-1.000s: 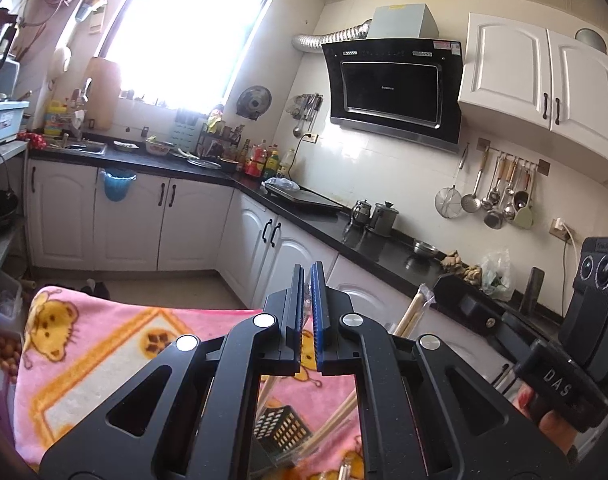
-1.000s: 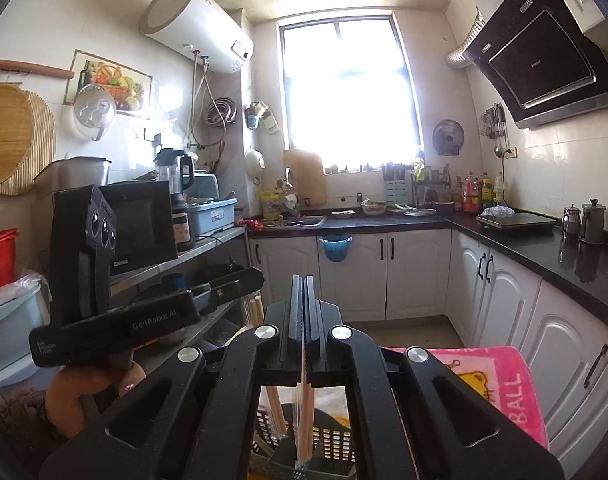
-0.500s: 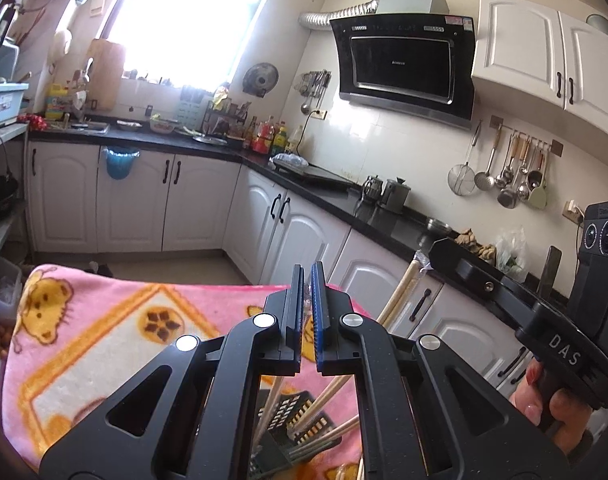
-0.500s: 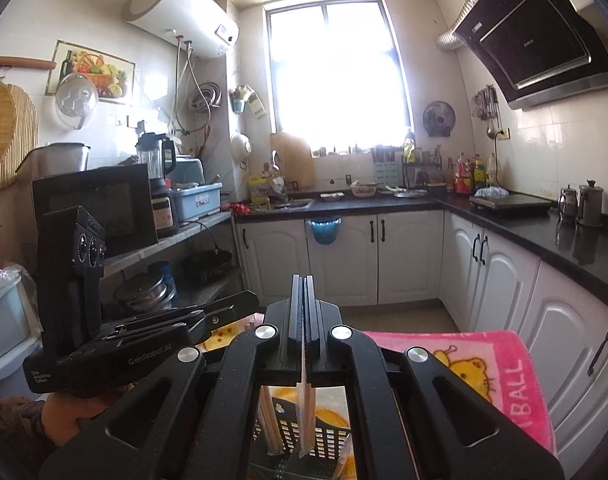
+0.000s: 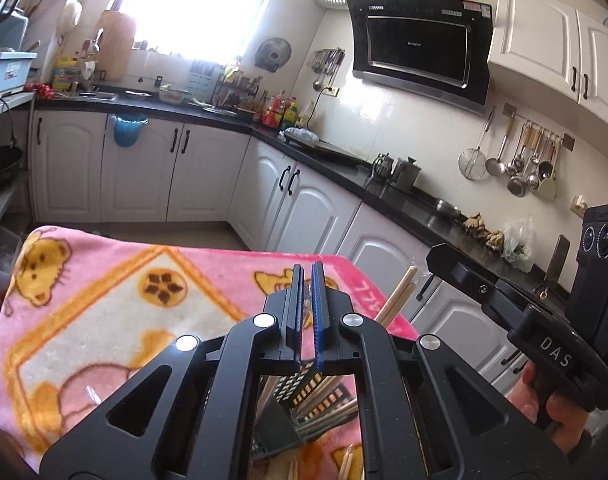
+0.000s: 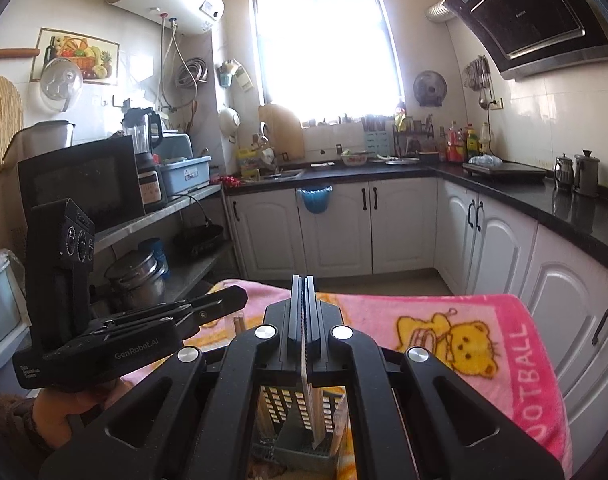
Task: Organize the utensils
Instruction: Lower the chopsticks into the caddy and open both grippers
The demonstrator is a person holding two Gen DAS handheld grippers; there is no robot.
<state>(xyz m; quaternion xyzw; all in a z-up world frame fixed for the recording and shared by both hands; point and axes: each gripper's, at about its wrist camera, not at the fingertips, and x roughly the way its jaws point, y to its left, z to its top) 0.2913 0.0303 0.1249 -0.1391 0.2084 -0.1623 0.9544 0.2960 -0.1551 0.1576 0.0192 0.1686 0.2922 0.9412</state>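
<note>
- Left gripper [image 5: 308,268] has its jaws drawn almost fully together, with only a thin slit between the two pads. Whether something is pinched in the slit, I cannot tell.
- Right gripper [image 6: 302,280] is clenched on a pale chopstick [image 6: 310,400]. The stick comes out from between the closed pads and slants down into the black basket [image 6: 287,412].
- This basket is a perforated utensil holder. It stands on a pink blanket [image 6: 424,320] with yellow cartoon bears, directly below both grippers.
- In the left wrist view the basket [image 5: 304,384] shows through the frame of the gripper, and several more chopsticks [image 5: 332,408] lean inside it.
- Some loose sticks [image 5: 346,460] lie on the blanket [image 5: 103,280] just beside the basket.
- Both grippers point slightly downward, side by side. Each one is seen in the other's camera: the right gripper [image 5: 436,252] with the person's right hand [image 5: 544,412] on its handle, and the left gripper [image 6: 235,294] with the left hand [image 6: 75,404].
- Two wooden stick ends [image 6: 237,322] appear just under the tip of the left gripper.
- Behind the blanket there are white kitchen cabinets [image 6: 336,228] with a dark countertop.
</note>
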